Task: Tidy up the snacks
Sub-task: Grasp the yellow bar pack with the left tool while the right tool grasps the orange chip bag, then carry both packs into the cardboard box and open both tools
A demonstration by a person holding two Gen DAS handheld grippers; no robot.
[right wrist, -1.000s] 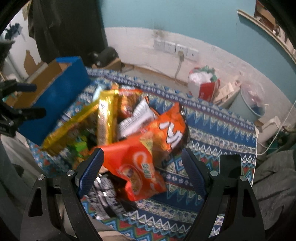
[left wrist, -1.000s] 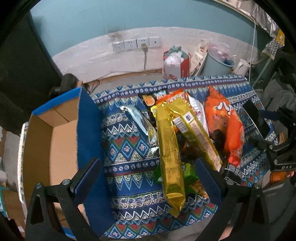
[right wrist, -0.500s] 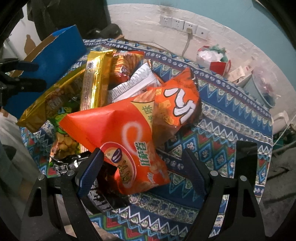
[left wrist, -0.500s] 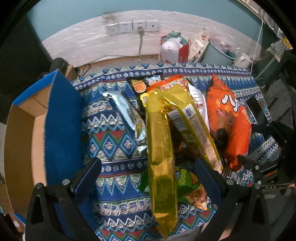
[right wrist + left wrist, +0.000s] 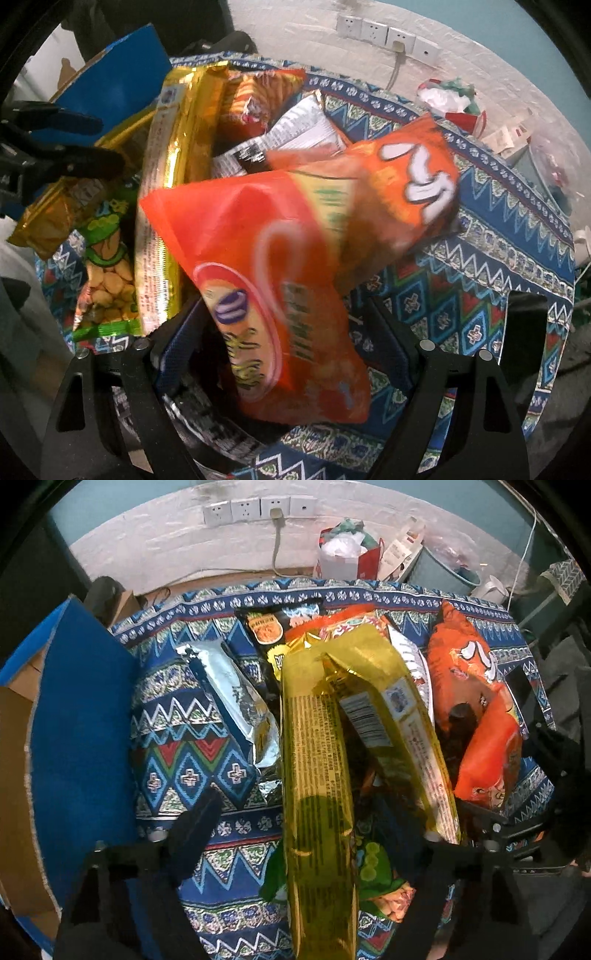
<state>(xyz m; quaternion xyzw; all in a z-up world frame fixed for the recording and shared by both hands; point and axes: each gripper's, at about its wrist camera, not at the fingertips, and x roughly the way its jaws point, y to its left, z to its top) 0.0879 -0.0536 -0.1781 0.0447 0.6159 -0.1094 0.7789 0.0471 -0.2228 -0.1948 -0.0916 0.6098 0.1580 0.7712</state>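
Blue-sided cardboard box (image 5: 74, 738) stands at the surface's (image 5: 192, 753) left edge, its inside mostly out of sight. Left claw (image 5: 291, 834) is closing astride the long yellow packet (image 5: 317, 775), pads not yet pressing. Right claw (image 5: 284, 339) stands wide around the orange bag (image 5: 266, 266), gripping nothing.

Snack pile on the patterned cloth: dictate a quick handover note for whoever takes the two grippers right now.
Left gripper: jaws closing around the long yellow snack pack, pads not yet pressing it.
Right gripper: open, straddling the lower orange chip bag, no grip.
Things: all snacks lie heaped on the patterned cloth; a silver-blue pack lies apart, nearer the blue cardboard box.
Done: nothing visibly packed; the box's visible interior looks bare.
Left: finish both grasps, then sort every pack, probably into the box.
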